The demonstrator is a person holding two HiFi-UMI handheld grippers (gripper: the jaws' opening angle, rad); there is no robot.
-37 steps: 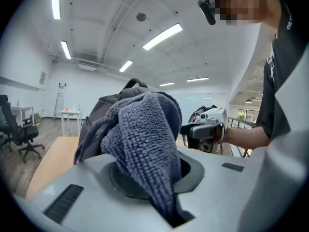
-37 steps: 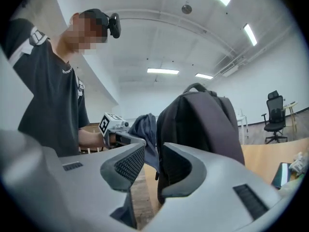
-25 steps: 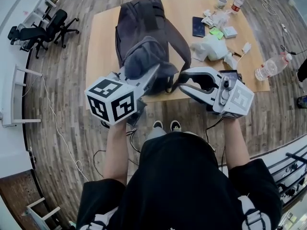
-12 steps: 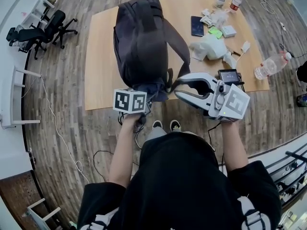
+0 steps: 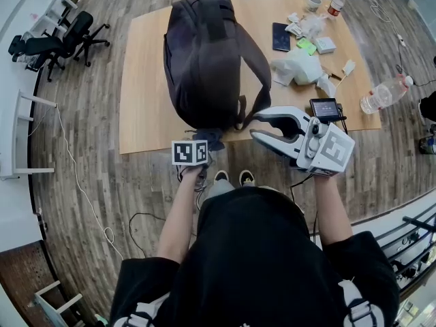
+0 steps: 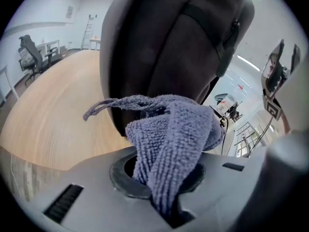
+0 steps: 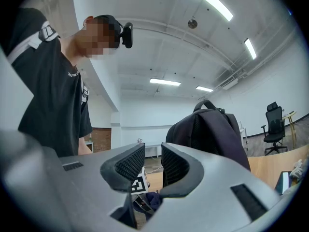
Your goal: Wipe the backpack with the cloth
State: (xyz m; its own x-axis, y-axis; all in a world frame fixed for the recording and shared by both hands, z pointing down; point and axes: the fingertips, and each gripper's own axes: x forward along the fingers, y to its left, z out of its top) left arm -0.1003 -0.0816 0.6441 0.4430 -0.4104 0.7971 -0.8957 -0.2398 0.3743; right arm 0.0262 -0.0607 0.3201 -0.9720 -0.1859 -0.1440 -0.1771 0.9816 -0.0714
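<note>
Backpack (image 6: 178, 47) top beyond the upper edge of the left gripper view.

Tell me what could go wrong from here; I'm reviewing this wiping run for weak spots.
1. The cloth is bunched, with only a narrow fold pinched in the left tool; rubbing might pull it free.
2. The backpack reaches the near edge of the table, and the right tool is open and holds nothing; a firm wipe could shift the bag.

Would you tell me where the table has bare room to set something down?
The widest bare strip of the table runs between its left edge and the backpack. The right side is crowded: phone, crumpled white wrapping, a clear bottle.
</note>
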